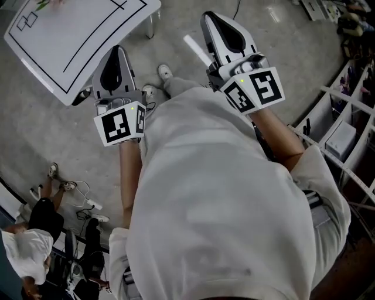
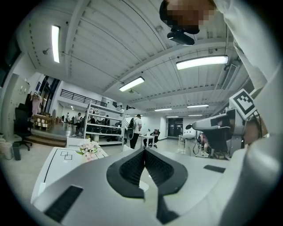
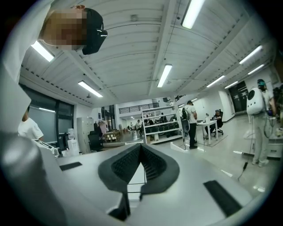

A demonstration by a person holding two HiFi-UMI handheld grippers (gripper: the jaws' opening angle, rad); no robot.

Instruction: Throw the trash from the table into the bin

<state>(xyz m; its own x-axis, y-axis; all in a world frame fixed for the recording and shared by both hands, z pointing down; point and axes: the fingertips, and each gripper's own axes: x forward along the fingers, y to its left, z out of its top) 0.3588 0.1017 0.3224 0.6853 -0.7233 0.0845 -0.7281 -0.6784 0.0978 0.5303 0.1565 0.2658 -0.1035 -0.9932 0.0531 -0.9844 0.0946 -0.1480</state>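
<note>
A white table (image 1: 76,35) with black outlines drawn on it stands at the upper left of the head view, its near corner just beyond my left gripper (image 1: 116,49). Both grippers are held level in front of the body. My left gripper (image 2: 144,150) is shut with nothing between its pads. A little to the right and further forward, my right gripper (image 1: 208,15) is also shut and empty; its own view shows the pads (image 3: 140,146) pressed together. A small bunch of flowers (image 2: 89,149) lies on the table (image 2: 57,161). No trash and no bin is in sight.
White shelving (image 1: 347,137) runs along the right side. Cables and a power strip (image 1: 88,202) lie on the grey floor at the lower left, beside a seated person (image 1: 29,234). People and metal racks (image 3: 161,126) stand far across the hall.
</note>
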